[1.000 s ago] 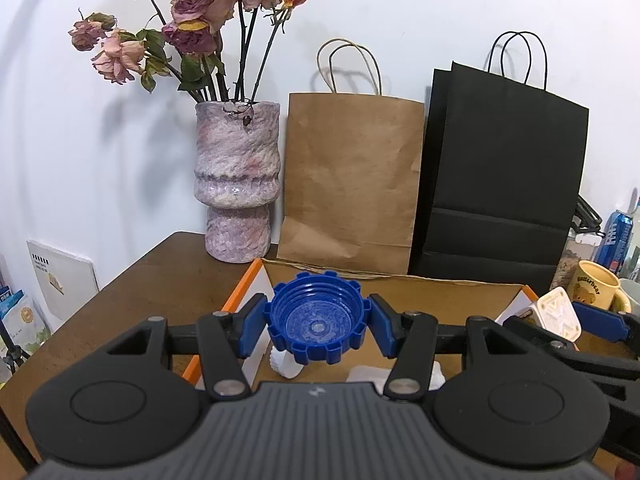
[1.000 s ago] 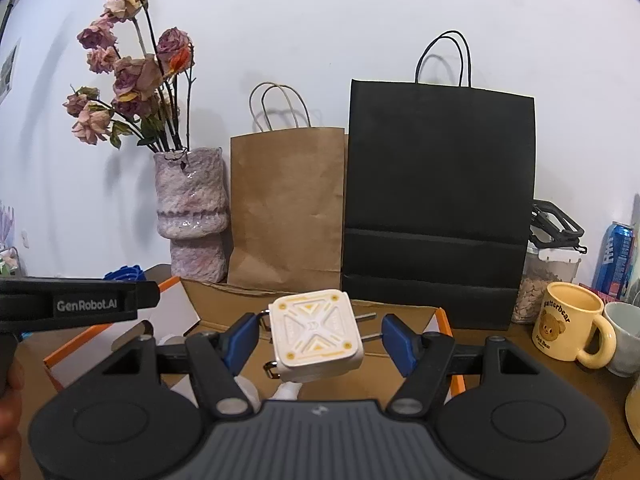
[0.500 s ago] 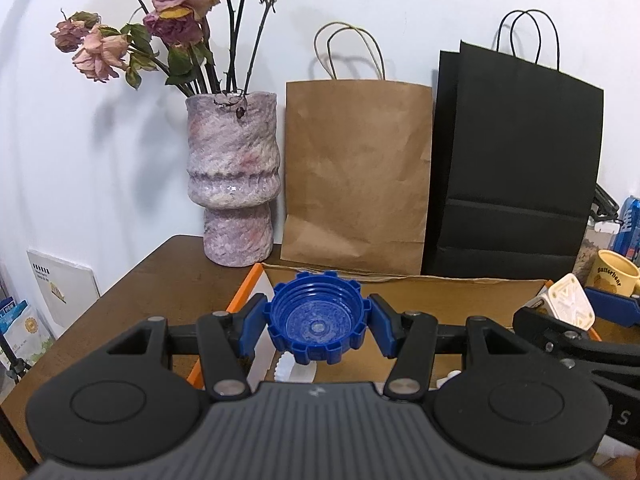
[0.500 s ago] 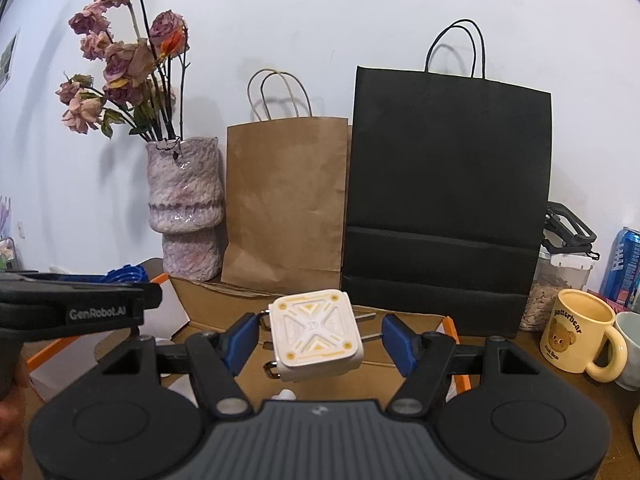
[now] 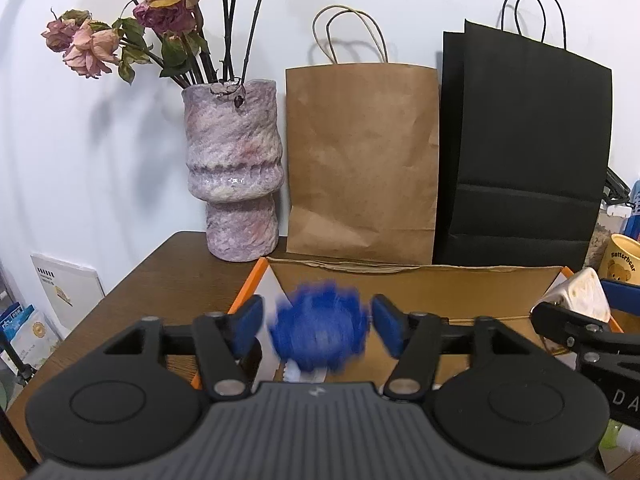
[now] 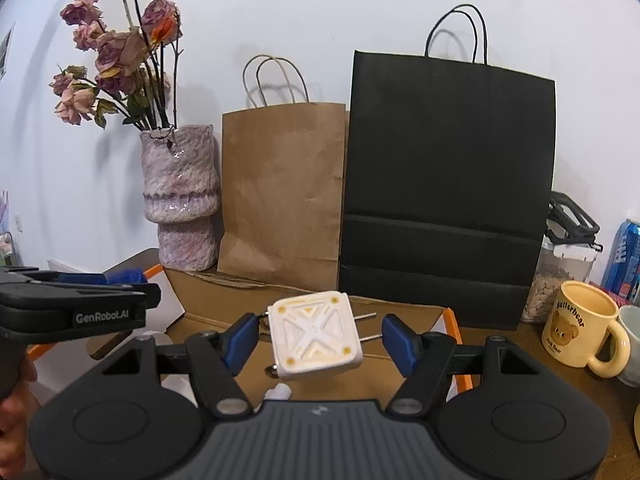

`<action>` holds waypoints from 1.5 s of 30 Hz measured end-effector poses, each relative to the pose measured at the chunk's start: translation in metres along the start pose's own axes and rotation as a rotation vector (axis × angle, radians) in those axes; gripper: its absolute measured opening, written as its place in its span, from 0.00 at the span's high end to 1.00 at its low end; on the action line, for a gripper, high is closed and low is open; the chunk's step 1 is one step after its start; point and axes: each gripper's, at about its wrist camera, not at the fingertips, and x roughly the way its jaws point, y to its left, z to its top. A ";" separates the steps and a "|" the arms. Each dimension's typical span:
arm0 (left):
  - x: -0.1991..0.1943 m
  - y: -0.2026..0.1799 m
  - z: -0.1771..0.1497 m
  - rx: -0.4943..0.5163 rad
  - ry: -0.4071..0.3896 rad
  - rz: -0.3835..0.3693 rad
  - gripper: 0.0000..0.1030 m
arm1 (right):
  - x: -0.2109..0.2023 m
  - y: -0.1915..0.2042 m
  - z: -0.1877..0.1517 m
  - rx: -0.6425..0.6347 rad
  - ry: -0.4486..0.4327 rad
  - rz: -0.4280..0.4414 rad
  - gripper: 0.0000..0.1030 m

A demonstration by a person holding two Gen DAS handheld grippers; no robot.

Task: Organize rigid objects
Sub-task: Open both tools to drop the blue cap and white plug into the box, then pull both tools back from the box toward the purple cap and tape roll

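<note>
My left gripper (image 5: 318, 328) is open above the cardboard box (image 5: 420, 280). The blue ribbed cap (image 5: 320, 334) is blurred between the spread fingers, touching neither pad, and falling. My right gripper (image 6: 320, 338) is open too. The white square block with yellow marks (image 6: 314, 338) hangs tilted between its fingers with gaps on both sides, over the same box (image 6: 240, 300). The block and right gripper also show at the right of the left wrist view (image 5: 580, 296). The left gripper shows at the left of the right wrist view (image 6: 80, 296).
A mottled pink vase with dried roses (image 5: 234, 172), a brown paper bag (image 5: 362, 160) and a black paper bag (image 5: 524, 152) stand behind the box. A yellow bear mug (image 6: 580, 328), a jar (image 6: 560, 276) and a blue can (image 6: 626, 256) stand at the right.
Both grippers have opened. The blue cap has left the left fingers and drops blurred. The white block has come free of the right fingers and tilts downward.
</note>
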 end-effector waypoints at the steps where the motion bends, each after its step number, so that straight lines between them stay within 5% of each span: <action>1: -0.001 0.000 0.000 0.001 -0.005 0.005 0.21 | 0.000 -0.001 0.000 0.007 0.001 0.000 0.34; 5: -0.005 -0.001 0.000 0.015 -0.034 0.046 0.00 | -0.007 -0.006 0.003 0.028 -0.030 -0.021 0.20; 10: -0.003 0.002 0.001 0.003 -0.026 0.057 0.00 | -0.016 -0.011 0.006 0.048 -0.068 -0.039 0.01; 45: -0.033 0.002 -0.008 -0.003 -0.022 0.042 0.00 | -0.037 -0.008 -0.003 0.021 -0.057 -0.031 0.00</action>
